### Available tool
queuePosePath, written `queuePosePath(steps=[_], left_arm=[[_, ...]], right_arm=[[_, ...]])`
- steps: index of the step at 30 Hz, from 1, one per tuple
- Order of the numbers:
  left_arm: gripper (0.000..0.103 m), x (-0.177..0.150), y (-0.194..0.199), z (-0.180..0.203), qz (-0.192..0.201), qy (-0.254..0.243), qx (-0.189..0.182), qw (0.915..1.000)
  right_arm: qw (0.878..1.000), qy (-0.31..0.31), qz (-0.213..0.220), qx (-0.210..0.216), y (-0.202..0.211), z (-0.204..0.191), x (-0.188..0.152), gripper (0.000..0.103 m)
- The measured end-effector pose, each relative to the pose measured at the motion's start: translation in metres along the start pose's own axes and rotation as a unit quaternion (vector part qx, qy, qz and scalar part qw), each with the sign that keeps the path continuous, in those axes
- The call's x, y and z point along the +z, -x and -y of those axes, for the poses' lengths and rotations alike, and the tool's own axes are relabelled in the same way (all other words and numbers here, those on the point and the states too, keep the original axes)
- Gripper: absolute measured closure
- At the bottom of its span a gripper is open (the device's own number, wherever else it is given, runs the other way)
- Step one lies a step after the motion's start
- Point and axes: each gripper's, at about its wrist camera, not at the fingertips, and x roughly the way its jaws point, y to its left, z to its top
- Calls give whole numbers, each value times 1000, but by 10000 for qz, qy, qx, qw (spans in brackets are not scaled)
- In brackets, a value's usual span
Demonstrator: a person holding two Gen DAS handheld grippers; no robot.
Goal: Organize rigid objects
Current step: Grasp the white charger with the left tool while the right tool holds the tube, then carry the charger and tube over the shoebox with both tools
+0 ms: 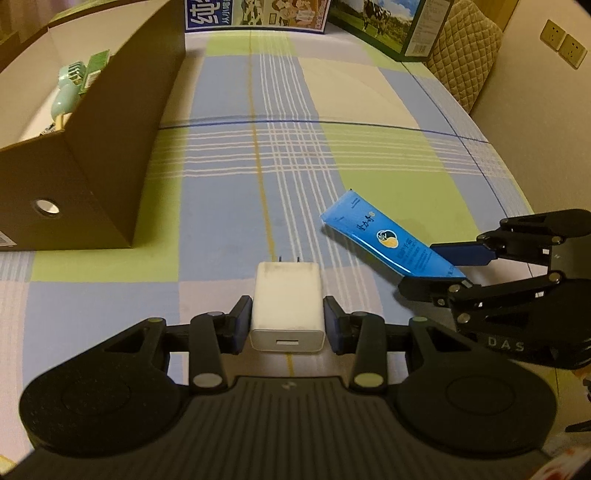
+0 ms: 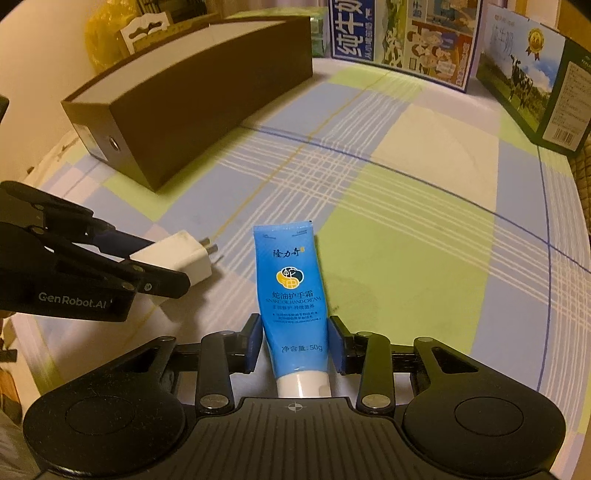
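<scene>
The left gripper [image 1: 288, 323] is clamped on a small white rectangular plastic USB charger plug [image 1: 286, 312], its blue pads [image 1: 243, 321] pressed flat against the plug's two side faces with the jaws only narrowly apart. The plug's long axis runs straight out along the fingers: its two metal prongs [image 1: 289, 257] point away from the camera toward the far side of the checked blue, green and cream tablecloth [image 1: 258, 147], and its USB socket faces back at the lens. The right gripper [image 2: 295, 343] grips a blue soft plastic hand-cream tube with a white cap [image 2: 293, 295] in the same narrow way, pads on either side of the tube's lower body. The tube's long axis also lies along the fingers, white cap toward the camera and flat crimped end pointing away. In the left wrist view the tube [image 1: 384, 240] sits to the right of the plug, slanting with its crimped end up and to the left. The long brown open-topped cardboard box [image 1: 110, 155] stands on the cloth to the left of the plug, well apart from it, with a pale green object [image 1: 68, 94] lying inside. Printed milk cartons [image 1: 258, 14] stand beyond the plug at the cloth's far edge.
</scene>
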Motion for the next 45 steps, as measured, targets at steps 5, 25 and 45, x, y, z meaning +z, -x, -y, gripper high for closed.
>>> queuePosePath(steps=[5,25,45], left_arm=[[68,-2,2,-4,-41,-20,-30,10000],[67,3,-15,5,-276,-247,112,9993],[67,15,71,-18,555,26,-11,9985]], right_arm=[[10000,-12,56,-15,4,-6,3,69],[9996,-251,17,-108,12,5,-8,69],[9975,-374,547,253,42,-15,38,69]])
